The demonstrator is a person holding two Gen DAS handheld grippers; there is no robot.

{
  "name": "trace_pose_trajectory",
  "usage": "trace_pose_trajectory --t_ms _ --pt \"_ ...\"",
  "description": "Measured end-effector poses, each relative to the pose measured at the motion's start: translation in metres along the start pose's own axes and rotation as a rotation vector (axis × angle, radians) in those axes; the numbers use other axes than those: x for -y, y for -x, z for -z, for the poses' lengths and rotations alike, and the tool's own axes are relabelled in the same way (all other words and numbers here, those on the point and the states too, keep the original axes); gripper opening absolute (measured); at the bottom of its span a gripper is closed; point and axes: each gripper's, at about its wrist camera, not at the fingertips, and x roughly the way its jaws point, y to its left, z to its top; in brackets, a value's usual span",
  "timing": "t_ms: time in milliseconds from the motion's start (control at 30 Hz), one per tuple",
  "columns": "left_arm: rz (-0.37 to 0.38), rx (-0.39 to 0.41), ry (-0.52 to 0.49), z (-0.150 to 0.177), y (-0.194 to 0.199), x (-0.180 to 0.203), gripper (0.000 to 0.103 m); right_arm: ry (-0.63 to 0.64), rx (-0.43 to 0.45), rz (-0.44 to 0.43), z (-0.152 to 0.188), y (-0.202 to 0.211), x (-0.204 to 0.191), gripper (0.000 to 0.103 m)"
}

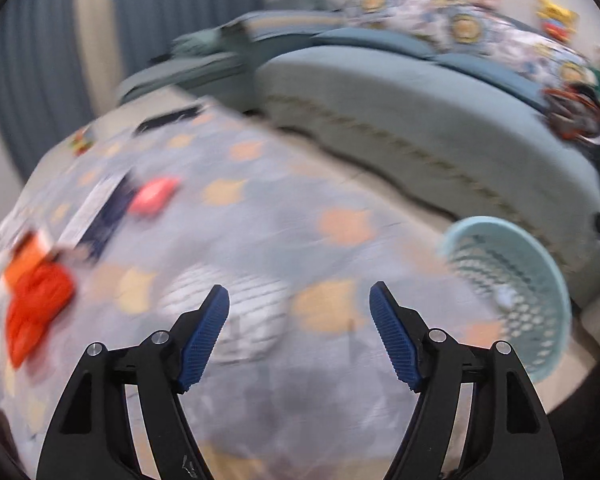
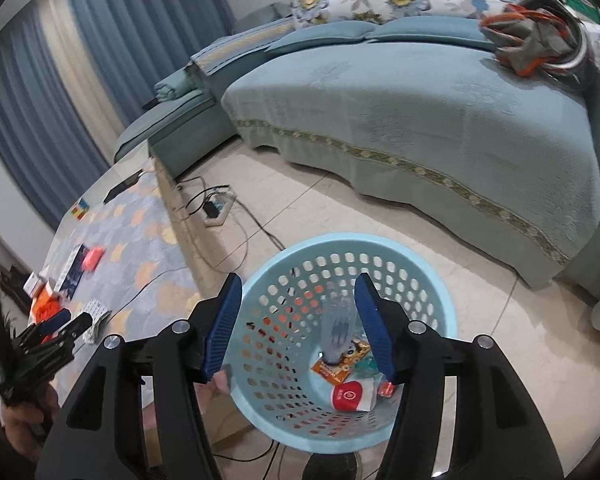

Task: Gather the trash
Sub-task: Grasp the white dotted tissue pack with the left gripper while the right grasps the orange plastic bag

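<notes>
- On the surface (image 1: 260, 208), under a patterned cloth, the remaining trash lies scattered: a white gridded wrapper (image 1: 228, 312) just ahead of my left fingers (image 1: 299, 334), an orange packet (image 1: 36, 300) off to the left, a pink packet (image 1: 154, 196) and a dark flat pack (image 1: 108, 212) farther back.
- My left fingers are spread wide with nothing between them; this view is blurred, so finer detail on the wrapper is lost.
- My right fingers (image 2: 298, 328) are also spread and empty, hanging over the basket (image 2: 260, 280) on the floor beside the surface.
- In the basket I see a clear bottle (image 2: 338, 328), an orange snack bag (image 2: 340, 364) and a red-and-white cup (image 2: 354, 396), so part of the job looks done.
- I judge the gridded wrapper to be light, thin and crumply, probably paper or foil; it should give under the pads, not resist.
- Because it lies flat on soft cloth, I would take it at a raised edge or fold, not press down on its middle, or I may pinch the cloth with it.
- The orange packet looks puffier and soft; its bunched middle seems the easiest place to hold.
- Slick film could slide out, so a firm, full close seems wise.
</notes>
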Motion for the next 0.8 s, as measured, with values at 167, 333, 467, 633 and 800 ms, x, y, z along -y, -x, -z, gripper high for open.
trace_pose_trajectory --t_ms 167,333,467,633,800 --pt "0.023 -0.030 0.188 -0.005 -0.021 -0.062 0.071 0.068 -0.003 -0.042 0.003 -0.004 -0.033 0.057" --pt "0.085 -0.071 0.240 -0.008 -0.047 -0.077 0.077 0.137 -0.007 -0.078 0.005 -0.007 -0.069 0.059" --pt "0.061 -0.077 0.148 -0.006 -0.060 -0.059 0.082 0.203 -0.016 -0.102 0.009 -0.010 -0.101 0.059" --pt "0.061 -0.064 0.109 -0.004 -0.052 -0.062 0.019 0.275 -0.015 -0.143 0.013 -0.010 -0.141 0.059" --pt "0.028 -0.022 0.092 0.002 -0.013 -0.083 0.004 0.339 -0.027 -0.223 0.016 -0.012 -0.189 0.059"
